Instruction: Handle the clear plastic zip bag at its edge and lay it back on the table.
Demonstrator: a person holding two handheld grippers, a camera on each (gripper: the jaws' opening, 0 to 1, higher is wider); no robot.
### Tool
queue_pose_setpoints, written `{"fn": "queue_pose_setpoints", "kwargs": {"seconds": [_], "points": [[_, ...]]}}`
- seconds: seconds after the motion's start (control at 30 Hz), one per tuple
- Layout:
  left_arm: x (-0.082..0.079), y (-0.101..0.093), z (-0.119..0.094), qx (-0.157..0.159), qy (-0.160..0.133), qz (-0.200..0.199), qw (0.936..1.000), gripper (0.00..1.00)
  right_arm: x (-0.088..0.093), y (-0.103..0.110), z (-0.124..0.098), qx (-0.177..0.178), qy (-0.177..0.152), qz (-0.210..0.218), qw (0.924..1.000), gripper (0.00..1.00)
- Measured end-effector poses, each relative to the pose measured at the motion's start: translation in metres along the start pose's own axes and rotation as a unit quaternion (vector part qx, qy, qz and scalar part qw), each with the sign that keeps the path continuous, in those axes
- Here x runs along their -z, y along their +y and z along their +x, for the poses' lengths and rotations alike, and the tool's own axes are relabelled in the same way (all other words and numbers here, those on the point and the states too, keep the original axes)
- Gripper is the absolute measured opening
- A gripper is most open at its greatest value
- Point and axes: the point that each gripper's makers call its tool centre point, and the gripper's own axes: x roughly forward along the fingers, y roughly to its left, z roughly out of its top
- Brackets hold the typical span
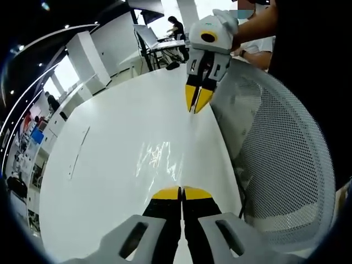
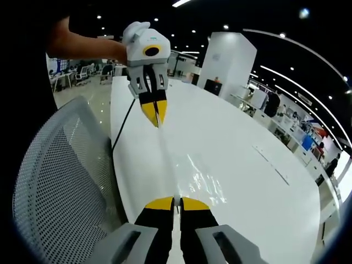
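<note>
The clear plastic zip bag (image 1: 159, 159) shows as a glinting film stretched just above the white table (image 1: 110, 165), between my two grippers. In the left gripper view, my left gripper (image 1: 181, 192) is shut on the bag's near edge. Facing it at the far edge, the right gripper (image 1: 198, 102) has its yellow tips pinched together. In the right gripper view, my right gripper (image 2: 177, 202) is shut on the zip bag (image 2: 198, 176), and the left gripper (image 2: 155, 113) holds the opposite end. The bag's taut edge runs between them.
A white mesh chair (image 1: 286, 154) stands against the table's side, also in the right gripper view as the chair (image 2: 60, 181). A black cable (image 2: 120, 132) hangs along the table edge (image 2: 118, 165). A thin flat strip (image 1: 80, 151) lies on the table. People and desks stand far behind.
</note>
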Motion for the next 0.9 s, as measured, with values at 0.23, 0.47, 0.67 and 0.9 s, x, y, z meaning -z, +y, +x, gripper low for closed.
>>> {"fn": "queue_pose_setpoints", "kwargs": {"seconds": [0.23,0.47,0.67,0.9], "points": [[-0.002,-0.007,0.002,0.008,0.006,0.019,0.9998,0.0,-0.005,-0.004,-0.01,0.002,-0.011,0.044,0.999,0.08],[-0.002,-0.012,0.005,0.011,0.013,0.035,0.9992,0.0,-0.016,-0.007,-0.015,-0.006,-0.01,0.048,0.9988,0.13],[-0.001,-0.015,0.006,0.009,0.016,0.044,0.9989,0.0,-0.021,-0.005,-0.007,-0.019,-0.01,0.048,0.9986,0.14],[-0.007,-0.02,0.006,0.014,0.01,0.055,0.9983,0.0,-0.029,0.011,0.01,-0.048,-0.006,0.019,0.9986,0.12]]}}
